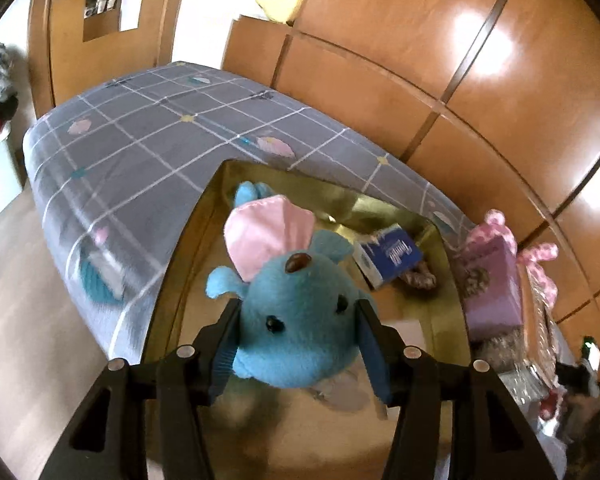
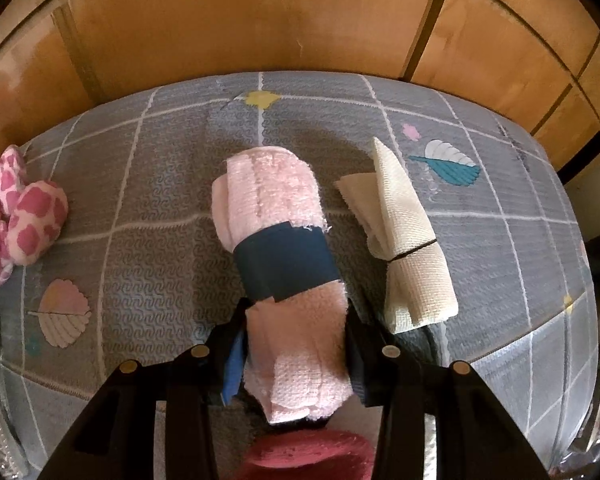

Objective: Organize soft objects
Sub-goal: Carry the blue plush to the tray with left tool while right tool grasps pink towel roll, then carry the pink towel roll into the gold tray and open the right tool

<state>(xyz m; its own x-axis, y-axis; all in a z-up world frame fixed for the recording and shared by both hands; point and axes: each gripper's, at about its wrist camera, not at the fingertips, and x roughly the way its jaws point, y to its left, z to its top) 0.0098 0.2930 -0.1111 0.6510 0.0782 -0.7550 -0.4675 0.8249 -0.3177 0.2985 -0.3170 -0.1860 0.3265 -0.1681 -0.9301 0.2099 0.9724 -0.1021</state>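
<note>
The left gripper (image 1: 296, 336) is clamped on a blue plush mouse (image 1: 296, 320) with pink ears, its blue pads pressed against both sides of the head, holding it above an open gold-lined box (image 1: 204, 232). Deeper in that box lies a small blue carton (image 1: 390, 258). Just right of the box stands a lilac box (image 1: 494, 284) with pink spotted plush parts around it, and beyond spreads a grey checked bedspread (image 1: 148, 132) against wooden wardrobe panels (image 1: 480, 92). The right gripper (image 2: 296, 340) is closed on the near end of a rolled pink towel (image 2: 276, 216) bound by a dark blue band (image 2: 286, 264). Just beside it on the right lies a rolled cream towel (image 2: 408, 248). At the left edge sits a pink-and-white spotted plush toy (image 2: 24, 216).
</note>
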